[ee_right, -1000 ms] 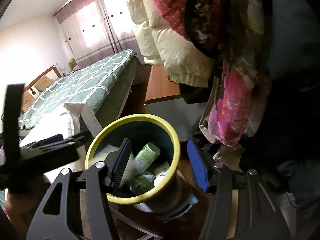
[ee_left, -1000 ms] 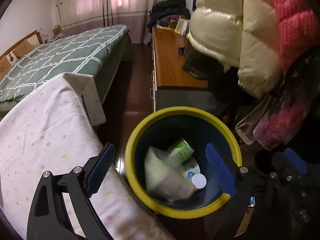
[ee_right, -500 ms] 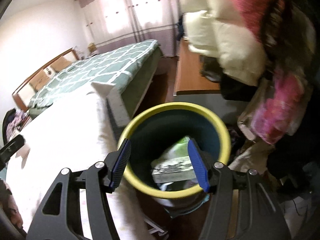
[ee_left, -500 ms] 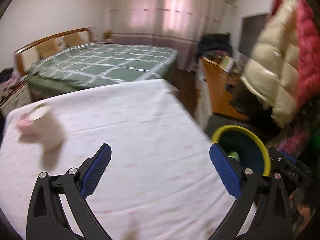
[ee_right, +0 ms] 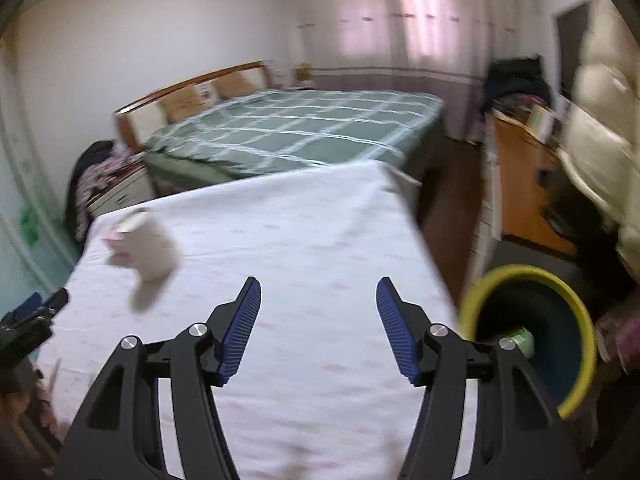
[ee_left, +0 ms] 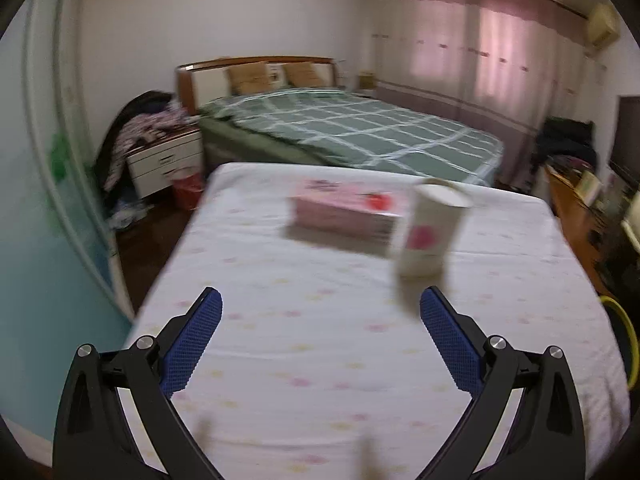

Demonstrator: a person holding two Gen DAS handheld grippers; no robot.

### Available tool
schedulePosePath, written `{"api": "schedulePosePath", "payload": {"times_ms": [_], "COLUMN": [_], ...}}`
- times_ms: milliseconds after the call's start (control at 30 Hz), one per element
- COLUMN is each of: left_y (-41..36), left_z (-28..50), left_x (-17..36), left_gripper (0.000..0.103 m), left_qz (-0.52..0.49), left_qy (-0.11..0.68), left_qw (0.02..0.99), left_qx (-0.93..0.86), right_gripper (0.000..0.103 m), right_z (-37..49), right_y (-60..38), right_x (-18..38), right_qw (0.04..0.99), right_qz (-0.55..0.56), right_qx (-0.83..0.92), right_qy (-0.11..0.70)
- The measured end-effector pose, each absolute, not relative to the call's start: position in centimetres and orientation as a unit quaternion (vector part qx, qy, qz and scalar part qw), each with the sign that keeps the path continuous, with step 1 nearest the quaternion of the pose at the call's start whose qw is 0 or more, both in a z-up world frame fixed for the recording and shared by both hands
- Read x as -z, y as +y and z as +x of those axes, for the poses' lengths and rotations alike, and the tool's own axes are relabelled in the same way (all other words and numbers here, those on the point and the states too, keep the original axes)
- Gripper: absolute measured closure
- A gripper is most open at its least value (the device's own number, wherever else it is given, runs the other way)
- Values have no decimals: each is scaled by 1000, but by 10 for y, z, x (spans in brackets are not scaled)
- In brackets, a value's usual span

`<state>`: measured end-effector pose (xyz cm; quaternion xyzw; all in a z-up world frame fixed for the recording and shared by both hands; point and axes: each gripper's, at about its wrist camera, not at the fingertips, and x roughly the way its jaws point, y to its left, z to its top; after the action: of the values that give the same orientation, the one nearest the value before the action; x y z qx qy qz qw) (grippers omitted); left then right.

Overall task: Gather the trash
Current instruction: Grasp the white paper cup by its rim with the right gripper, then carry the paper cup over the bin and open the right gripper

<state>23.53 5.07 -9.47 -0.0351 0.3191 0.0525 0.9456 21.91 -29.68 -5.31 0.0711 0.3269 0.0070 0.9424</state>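
A white paper cup (ee_left: 430, 232) with a pink print stands upright on the white, flower-dotted table top (ee_left: 320, 360). Just behind it lies a flat pink box (ee_left: 344, 210). My left gripper (ee_left: 320, 316) hangs open and empty over the cloth, a little short of the cup. Over the same cloth my right gripper (ee_right: 318, 308) is open with nothing between its fingers. The paper cup (ee_right: 146, 250) shows blurred at its left. The yellow-rimmed dark bin (ee_right: 532, 320), with a green-labelled container inside, stands on the floor right of the table.
A bed with a green checked cover (ee_left: 352, 132) lies beyond the table. A white nightstand (ee_left: 168, 160) with clothes piled on it and a red basket stand at the left. A wooden desk (ee_right: 524, 184) and hanging padded coats (ee_right: 600, 128) fill the right side.
Both grippers swung left, away from the bin and over the table. The left view lost the bin and now faces the cup and pink box. The left jaws widened slightly.
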Motion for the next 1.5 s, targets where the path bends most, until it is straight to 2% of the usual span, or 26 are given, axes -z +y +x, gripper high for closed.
{"api": "schedulePosePath", "payload": {"times_ms": [167,300,433,667,767,833,1200,1500], "left_y": [97,109,104,91,91,92,88,83], "left_z": [231,228,230,229,230,232,232,232], "left_x": [103,106,109,108,110,111,113,115], "left_gripper": [5,5,5,5,5,5,5,5], "left_qz": [-60,-80,-91,-100,-108,-114,-116,-110], "left_qy": [325,327,334,345,351,353,357,358], "left_qw": [940,938,935,932,929,927,926,926], "left_qx": [-86,-86,-77,-58,-50,-48,-42,-39], "right_gripper": [43,35,31,31,31,45,47,46], "right_z": [250,274,304,352,367,373,350,290], "right_y": [-230,-178,-140,-102,-101,-101,-128,-232], "right_x": [43,41,49,73,81,86,71,50], "right_qw": [939,934,929,922,917,915,926,945], "right_qz": [45,15,-16,-36,-22,-23,11,62], "right_qx": [-83,-136,-159,-158,-151,-142,-122,-9], "right_qy": [330,330,333,351,369,378,358,321]}}
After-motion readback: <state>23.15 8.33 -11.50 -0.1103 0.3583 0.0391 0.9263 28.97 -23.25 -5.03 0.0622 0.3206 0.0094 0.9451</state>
